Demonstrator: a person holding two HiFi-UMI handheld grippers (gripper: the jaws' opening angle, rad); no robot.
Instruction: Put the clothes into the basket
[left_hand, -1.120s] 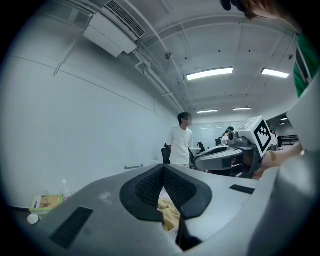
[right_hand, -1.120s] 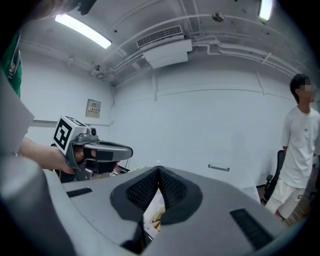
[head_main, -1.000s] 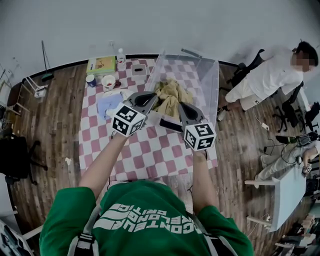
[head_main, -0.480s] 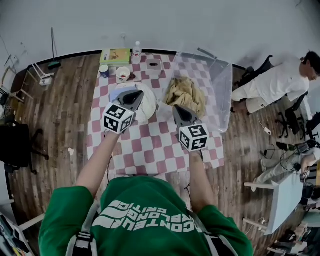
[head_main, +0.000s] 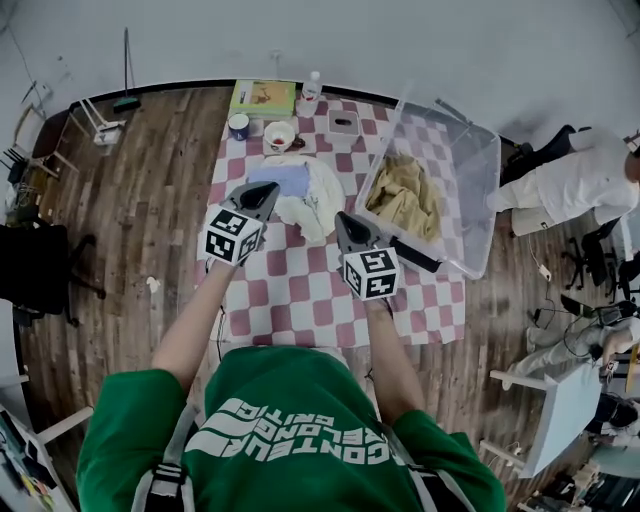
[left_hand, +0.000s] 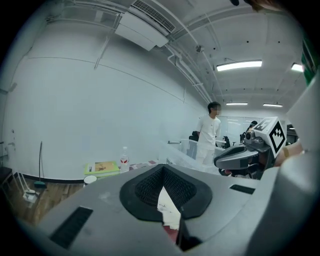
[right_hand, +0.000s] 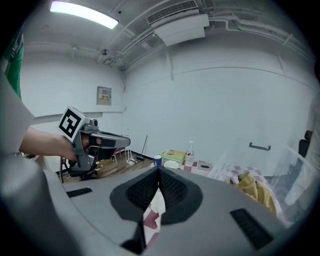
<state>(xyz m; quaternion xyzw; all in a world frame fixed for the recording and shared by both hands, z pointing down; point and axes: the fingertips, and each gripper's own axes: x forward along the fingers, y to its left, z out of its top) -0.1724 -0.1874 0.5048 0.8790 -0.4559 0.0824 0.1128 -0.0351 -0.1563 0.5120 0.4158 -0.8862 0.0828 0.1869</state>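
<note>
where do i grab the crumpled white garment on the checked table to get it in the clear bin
Pinch the crumpled white garment at the raised folds on its near right edge, coming down from above with the right gripper, shut now, so open it first. It lies heaped, not flat, with a pale blue cloth on its far left; a ridge probably gives most purchase.

White lettering ran in two lines across my green shirt (head_main: 290, 432). It was upside down from the head camera, and I could not read it with certainty. The cube (head_main: 232, 237) on my left gripper (head_main: 266, 188) and the one on my right gripper (head_main: 344, 220) bore black-and-white square markers, no letters. A wall notice (right_hand: 104, 93), the bottle (head_main: 312, 86) label and the book (head_main: 264, 98) cover were too small to read.
</note>
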